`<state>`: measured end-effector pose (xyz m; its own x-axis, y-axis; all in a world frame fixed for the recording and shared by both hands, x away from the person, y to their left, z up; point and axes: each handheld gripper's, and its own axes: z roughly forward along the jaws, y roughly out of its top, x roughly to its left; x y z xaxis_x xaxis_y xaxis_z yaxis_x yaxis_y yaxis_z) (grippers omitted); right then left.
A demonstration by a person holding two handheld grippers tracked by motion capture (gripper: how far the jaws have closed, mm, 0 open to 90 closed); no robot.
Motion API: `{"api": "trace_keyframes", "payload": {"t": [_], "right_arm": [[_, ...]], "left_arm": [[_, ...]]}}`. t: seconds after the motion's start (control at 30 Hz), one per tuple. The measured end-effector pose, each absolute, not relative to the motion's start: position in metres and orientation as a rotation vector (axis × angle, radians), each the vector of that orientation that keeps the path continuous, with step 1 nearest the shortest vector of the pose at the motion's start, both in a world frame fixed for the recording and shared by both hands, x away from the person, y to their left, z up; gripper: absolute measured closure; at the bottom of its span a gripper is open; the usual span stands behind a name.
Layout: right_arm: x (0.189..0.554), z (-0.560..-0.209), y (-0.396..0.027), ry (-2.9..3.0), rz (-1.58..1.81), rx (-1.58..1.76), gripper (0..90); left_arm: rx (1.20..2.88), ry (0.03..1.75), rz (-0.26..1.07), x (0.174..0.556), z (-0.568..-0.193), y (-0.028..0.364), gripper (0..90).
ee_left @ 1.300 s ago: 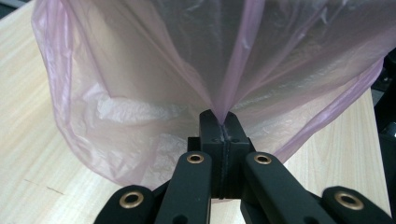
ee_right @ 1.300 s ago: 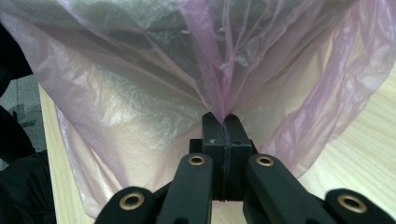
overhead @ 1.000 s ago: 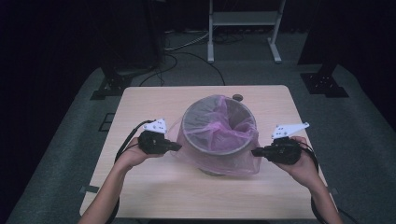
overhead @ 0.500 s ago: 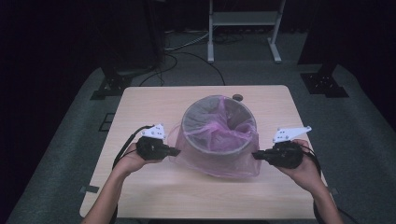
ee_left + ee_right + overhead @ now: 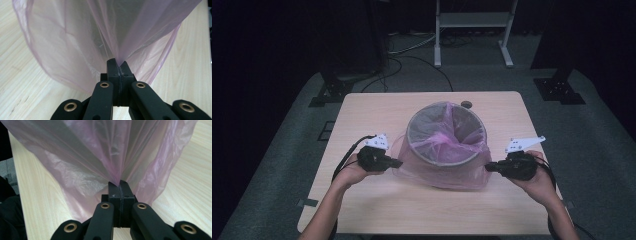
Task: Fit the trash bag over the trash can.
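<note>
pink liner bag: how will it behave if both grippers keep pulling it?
Likely floppy: the pink bag drapes in loose folds around the mesh bin. Probably thin and tear-prone: the film bunches to a point at the left gripper and right gripper. The light-looking bin may slide.

Thin translucent pink plastic bag (image 5: 432,165), crinkled and faintly glossy, over a grey mesh bin (image 5: 446,131) (apparently metal). Table (image 5: 362,210) of pale wood-grain finish, smooth and matt. Left gripper (image 5: 119,68) and right gripper (image 5: 119,185) of matt black plastic with brass-coloured rivets.
</note>
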<state>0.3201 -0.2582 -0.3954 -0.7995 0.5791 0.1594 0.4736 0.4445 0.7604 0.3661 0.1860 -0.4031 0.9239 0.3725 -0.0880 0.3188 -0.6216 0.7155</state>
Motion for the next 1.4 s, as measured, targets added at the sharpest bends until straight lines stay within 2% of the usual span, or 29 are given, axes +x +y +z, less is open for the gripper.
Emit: {"api": "trace_keyframes", "payload": {"t": [0.1, 0.17, 0.2, 0.23, 0.33, 0.37, 0.43, 0.5, 0.6, 0.67, 0.73, 1.4], "right_arm": [[0.32, -0.399, -0.26, 2.56, 1.296, 0.946, 90.0], [0.317, -0.397, -0.263, 2.551, 1.344, 0.926, 72.4], [0.311, -0.392, -0.266, 2.528, 1.41, 0.891, 59.9], [0.311, -0.392, -0.266, 2.528, 1.41, 0.891, 59.9], [0.303, -0.384, -0.268, 2.496, 1.462, 0.85, 51.6], [0.301, -0.381, -0.266, 2.491, 1.468, 0.841, 49.9], [0.301, -0.379, -0.261, 2.488, 1.445, 0.826, 50.2], [0.304, -0.377, -0.254, 2.485, 1.431, 0.827, 58.4], [0.31, -0.377, -0.246, 2.487, 1.4, 0.852, 78.5], [0.312, -0.378, -0.242, 2.496, 1.373, 0.856, 87.5], [0.315, -0.38, -0.24, 2.511, 1.354, 0.858, 89.8], [0.318, -0.385, -0.241, 2.531, 1.328, 0.906, 90.0]], "left_arm": [[2.264, 0.488, 0.105, 0.364, -0.403, 0.189, 90.0], [2.232, 0.481, 0.083, 0.362, -0.398, 0.192, 74.4], [2.218, 0.472, 0.092, 0.36, -0.395, 0.192, 63.4], [2.216, 0.462, 0.097, 0.359, -0.391, 0.192, 63.4], [2.201, 0.426, 0.108, 0.355, -0.379, 0.188, 51.8], [2.201, 0.417, 0.115, 0.355, -0.377, 0.187, 50.7], [2.195, 0.413, 0.136, 0.356, -0.375, 0.181, 50.6], [2.207, 0.415, 0.158, 0.359, -0.375, 0.175, 56.2], [2.218, 0.418, 0.177, 0.363, -0.38, 0.169, 78.7], [2.236, 0.434, 0.16, 0.365, -0.385, 0.168, 89.7], [2.25, 0.455, 0.136, 0.367, -0.392, 0.17, 90.0], [2.3, 0.492, 0.038, 0.362, -0.418, 0.18, 90.0]]}}
